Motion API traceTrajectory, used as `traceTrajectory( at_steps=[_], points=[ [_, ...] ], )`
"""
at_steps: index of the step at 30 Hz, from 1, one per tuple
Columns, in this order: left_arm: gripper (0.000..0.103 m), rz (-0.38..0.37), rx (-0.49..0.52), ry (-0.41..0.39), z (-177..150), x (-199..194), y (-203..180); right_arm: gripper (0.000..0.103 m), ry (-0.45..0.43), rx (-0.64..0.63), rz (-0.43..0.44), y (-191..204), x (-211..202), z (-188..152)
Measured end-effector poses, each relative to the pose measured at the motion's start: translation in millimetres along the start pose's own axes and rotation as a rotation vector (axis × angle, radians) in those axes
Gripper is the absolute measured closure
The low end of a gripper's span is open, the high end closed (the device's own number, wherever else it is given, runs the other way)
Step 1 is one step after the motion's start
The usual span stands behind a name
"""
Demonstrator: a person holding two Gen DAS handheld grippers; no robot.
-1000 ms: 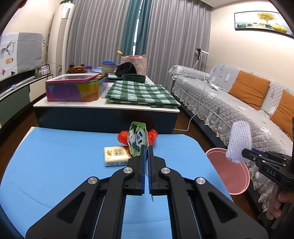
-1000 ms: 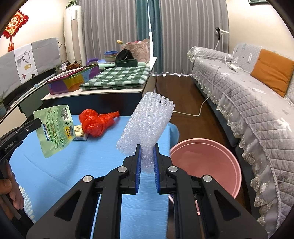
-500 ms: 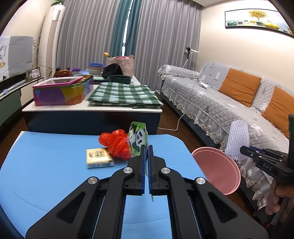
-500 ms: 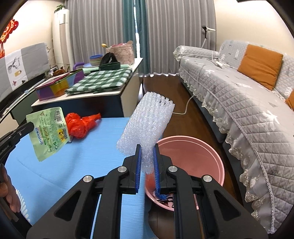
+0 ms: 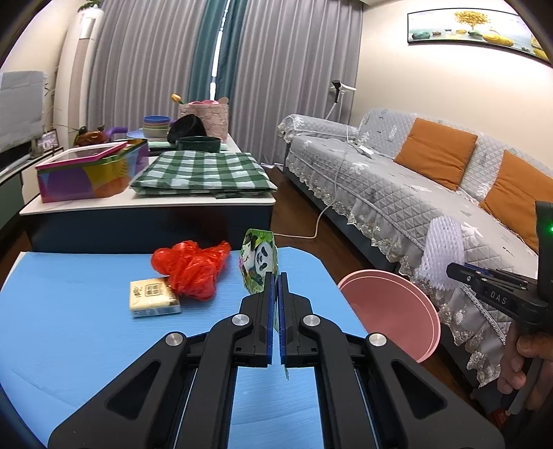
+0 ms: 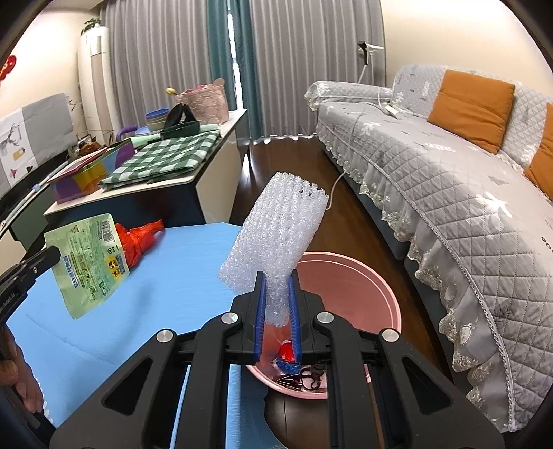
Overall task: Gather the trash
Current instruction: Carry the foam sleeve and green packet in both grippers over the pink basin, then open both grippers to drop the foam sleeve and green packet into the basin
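Two held items, foam net [image 6: 276,238] upright over pink bin [image 6: 363,286], pouch [image 5: 259,264] edge-on

A white foam net sleeve [image 6: 276,238], bumpy and meshed, is being seen beside a glossy printed snack pouch [image 6: 88,262]. A crinkled, shiny red plastic bag [image 5: 191,266] is being shown on the matt blue counter [image 5: 69,331]. The smooth pink plastic bin [image 6: 376,293] is being set against dark polished wood floor [image 6: 297,165] and quilted grey sofa cloth [image 6: 432,165].

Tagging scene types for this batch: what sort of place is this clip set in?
Most likely a home living room: a covered sofa with orange cushions, floor-length curtains, and a framed picture on the wall.
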State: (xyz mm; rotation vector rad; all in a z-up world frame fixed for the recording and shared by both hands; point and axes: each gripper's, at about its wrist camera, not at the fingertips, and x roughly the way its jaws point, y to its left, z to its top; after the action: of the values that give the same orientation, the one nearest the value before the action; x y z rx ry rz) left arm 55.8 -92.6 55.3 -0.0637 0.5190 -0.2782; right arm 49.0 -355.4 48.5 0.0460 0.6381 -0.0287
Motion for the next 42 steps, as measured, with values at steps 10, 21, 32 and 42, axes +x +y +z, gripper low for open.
traceTrajectory(
  at_steps=[10,21,32,42],
  points=[
    [0.101,-0.026,0.03,0.011,7,16,-19,0.09,0.002,0.036,-0.02,-19,5,4],
    [0.101,-0.063,0.058,0.015,23,37,-50,0.09,0.013,0.074,-0.037,-38,14,5],
    [0.101,-0.125,0.089,0.017,38,64,-90,0.09,0.023,0.112,-0.063,-57,30,3],
    [0.101,-0.197,0.094,0.042,43,89,-117,0.09,0.04,0.141,-0.06,-65,45,1]
  ],
)
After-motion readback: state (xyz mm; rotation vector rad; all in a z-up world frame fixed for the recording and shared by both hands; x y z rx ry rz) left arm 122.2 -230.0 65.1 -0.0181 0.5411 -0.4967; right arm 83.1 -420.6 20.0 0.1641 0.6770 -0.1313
